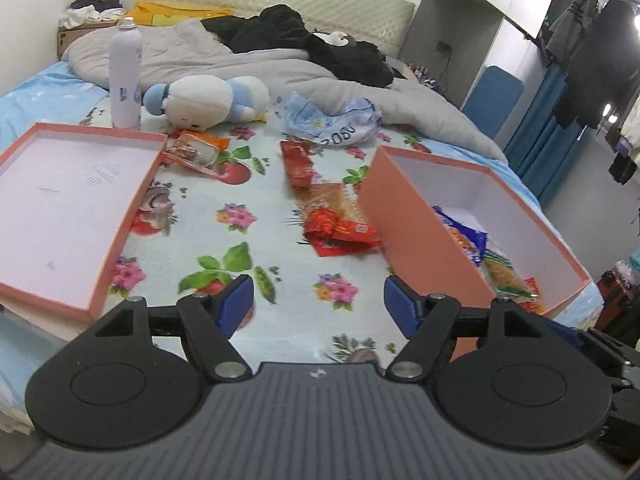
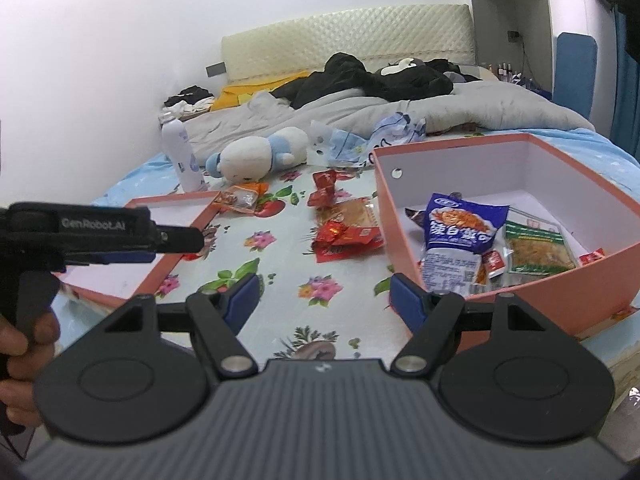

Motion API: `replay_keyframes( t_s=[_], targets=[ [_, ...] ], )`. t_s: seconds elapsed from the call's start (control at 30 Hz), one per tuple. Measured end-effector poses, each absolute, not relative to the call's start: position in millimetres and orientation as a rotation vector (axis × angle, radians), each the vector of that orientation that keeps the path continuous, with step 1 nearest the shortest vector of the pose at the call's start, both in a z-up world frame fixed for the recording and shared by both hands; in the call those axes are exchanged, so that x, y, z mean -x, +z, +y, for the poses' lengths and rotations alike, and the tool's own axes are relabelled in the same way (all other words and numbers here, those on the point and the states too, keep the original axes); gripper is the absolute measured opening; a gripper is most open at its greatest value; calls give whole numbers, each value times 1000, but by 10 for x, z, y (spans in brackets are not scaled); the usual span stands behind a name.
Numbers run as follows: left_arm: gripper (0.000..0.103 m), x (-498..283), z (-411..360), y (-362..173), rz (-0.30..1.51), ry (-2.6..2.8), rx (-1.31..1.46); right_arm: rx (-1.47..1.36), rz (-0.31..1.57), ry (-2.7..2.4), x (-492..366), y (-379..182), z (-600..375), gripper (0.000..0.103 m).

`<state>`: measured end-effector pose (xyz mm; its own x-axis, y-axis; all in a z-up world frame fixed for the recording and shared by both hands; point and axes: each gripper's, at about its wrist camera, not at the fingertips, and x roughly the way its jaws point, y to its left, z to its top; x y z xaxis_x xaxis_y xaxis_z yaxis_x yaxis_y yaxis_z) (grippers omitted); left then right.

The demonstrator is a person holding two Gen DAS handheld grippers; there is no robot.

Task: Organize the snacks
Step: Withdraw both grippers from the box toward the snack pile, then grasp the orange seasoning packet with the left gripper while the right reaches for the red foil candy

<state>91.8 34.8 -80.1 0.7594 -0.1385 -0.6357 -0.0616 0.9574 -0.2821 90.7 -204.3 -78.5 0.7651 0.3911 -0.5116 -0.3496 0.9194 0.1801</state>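
Note:
A pink box (image 1: pixel 416 224) (image 2: pixel 532 280) stands on the floral bedsheet at the right and holds a blue snack bag (image 2: pixel 456 236), a green-edged packet (image 2: pixel 536 248) and small red sachets. Loose snacks lie left of it: red packets (image 1: pixel 340 232) (image 2: pixel 344 236), an orange-brown packet (image 1: pixel 328 196) (image 2: pixel 352 212), a red pack (image 1: pixel 296 160) (image 2: pixel 324 188) and an orange pack (image 1: pixel 196 148) (image 2: pixel 240 198). My left gripper (image 1: pixel 319 304) is open and empty above the sheet; it also shows side-on in the right wrist view (image 2: pixel 176 238). My right gripper (image 2: pixel 325 300) is open and empty.
The pink box lid (image 1: pixel 68 208) (image 2: pixel 160 240) lies open side up at the left. A white spray bottle (image 1: pixel 125 72), a plush toy (image 1: pixel 208 98), a crumpled plastic bag (image 1: pixel 336 120) and a grey duvet (image 1: pixel 280 64) lie farther back. The box's near wall is close to the right fingers.

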Motion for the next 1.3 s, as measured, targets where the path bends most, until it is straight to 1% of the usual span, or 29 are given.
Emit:
replay_keyframes(
  t_s=[0.3, 0.6, 0.73, 0.83, 0.93, 1.07, 1.17, 1.3],
  targets=[
    [76, -1373, 816, -985, 724, 31, 306, -52, 566, 399, -1233, -928, -1676, 72],
    [76, -2253, 1272, -1207, 775, 83, 298, -29, 576, 354, -1907, -1115, -1264, 72],
    [76, -2730, 1384, -1244, 792, 104, 226, -34, 594, 340, -2253, -1257, -1106, 72],
    [76, -3073, 1450, -1206, 772, 143, 137, -15, 646, 321, -2455, -1417, -1027, 65],
    [76, -3428, 1543, -1234, 780, 125, 123, -21, 661, 331, -2580, -1533, -1008, 65],
    [76, -3918, 1560, -1463, 834, 117, 24, -1, 664, 334, -2763, -1694, -940, 65],
    [76, -4194, 1588, -1631, 860, 126, -51, -11, 685, 351, -2903, -1790, -918, 65],
    [76, -4443, 1592, -1760, 865, 120, -141, 55, 667, 347, -3016, -1865, -817, 65]
  ],
)
